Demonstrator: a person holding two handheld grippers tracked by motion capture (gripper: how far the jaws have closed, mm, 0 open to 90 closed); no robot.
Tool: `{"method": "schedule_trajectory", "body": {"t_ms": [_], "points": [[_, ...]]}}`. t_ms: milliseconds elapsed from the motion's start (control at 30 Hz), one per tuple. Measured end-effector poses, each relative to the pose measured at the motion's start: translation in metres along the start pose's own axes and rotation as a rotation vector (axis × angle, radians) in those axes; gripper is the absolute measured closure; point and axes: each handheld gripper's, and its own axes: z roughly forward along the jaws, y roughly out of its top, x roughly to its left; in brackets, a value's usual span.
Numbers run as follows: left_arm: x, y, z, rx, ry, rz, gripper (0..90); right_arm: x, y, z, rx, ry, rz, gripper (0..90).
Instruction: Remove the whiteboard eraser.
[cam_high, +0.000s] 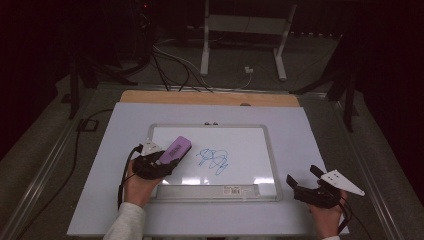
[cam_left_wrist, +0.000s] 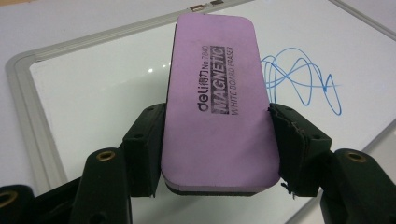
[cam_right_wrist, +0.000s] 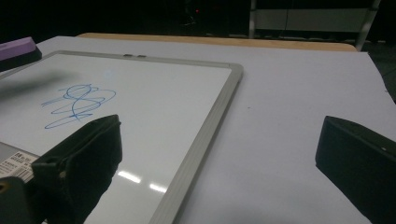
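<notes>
A small whiteboard with a grey frame lies flat on the table, a blue scribble near its middle. My left gripper hovers over the board's left part, shut on a purple magnetic board eraser. In the left gripper view the eraser sits lengthwise between the black jaws, its printed face up, with the scribble just to its right. My right gripper rests on the table beside the board's right front corner, open and holding nothing. In the right gripper view the scribble lies to the left on the board.
The board rests on a pale sheet that covers the table, with a wooden strip along the far edge. Beyond the table are cables on the floor and a white stand. A label strip runs along the board's near frame.
</notes>
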Motion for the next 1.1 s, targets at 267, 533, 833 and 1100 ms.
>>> {"method": "schedule_trajectory", "body": {"t_ms": [267, 533, 833, 1100], "points": [[-0.005, 0.006, 0.015, 0.011, 0.0, 0.011, 41.4, 0.0, 0.0, 0.0, -0.001, 0.002, 0.0, 0.9], [-0.01, 0.009, 0.03, 0.015, -0.011, 0.014, 41.4, 0.0, 0.0, 0.0, 0.002, 0.004, -0.003, 0.9], [-0.013, 0.01, 0.042, 0.029, -0.003, 0.013, 41.4, 0.001, 0.0, 0.001, 0.003, 0.007, -0.006, 0.9], [-0.015, 0.01, 0.051, 0.036, 0.001, 0.013, 41.4, 0.001, 0.0, 0.0, 0.001, 0.008, -0.005, 0.9]]}}
